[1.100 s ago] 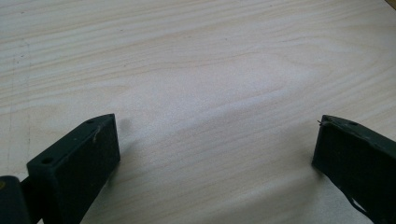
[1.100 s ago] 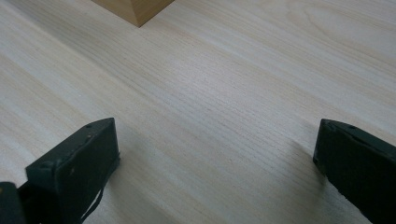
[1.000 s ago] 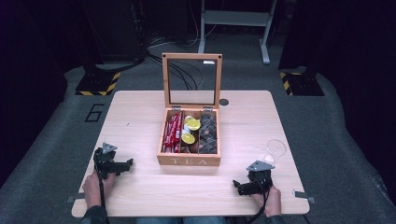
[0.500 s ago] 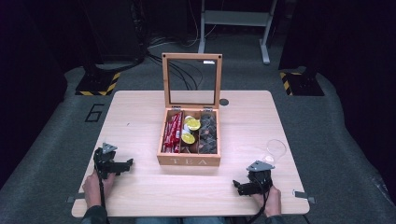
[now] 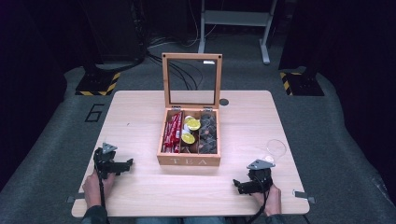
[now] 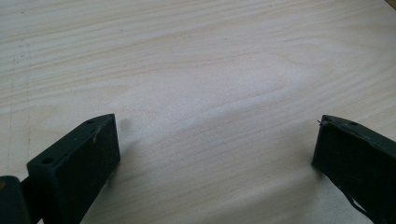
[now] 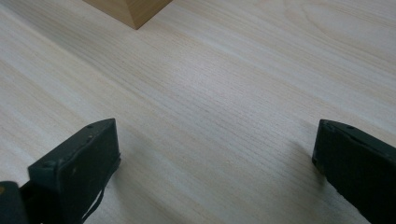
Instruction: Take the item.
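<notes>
A wooden tea box marked TEA stands mid-table with its glass lid raised upright. Inside lie red packets on the left, yellow-topped capsules in the middle and dark packets on the right. My left gripper rests on the table left of the box, open, with bare wood between its jaws. My right gripper rests at the front right, open, over bare wood. A corner of the box shows ahead of it.
The light wooden table stands on grey floor. A clear glass-like object lies near the right edge, beyond my right gripper. A small dark disc sits behind the box. Yellow-black striped bases stand on the floor beyond.
</notes>
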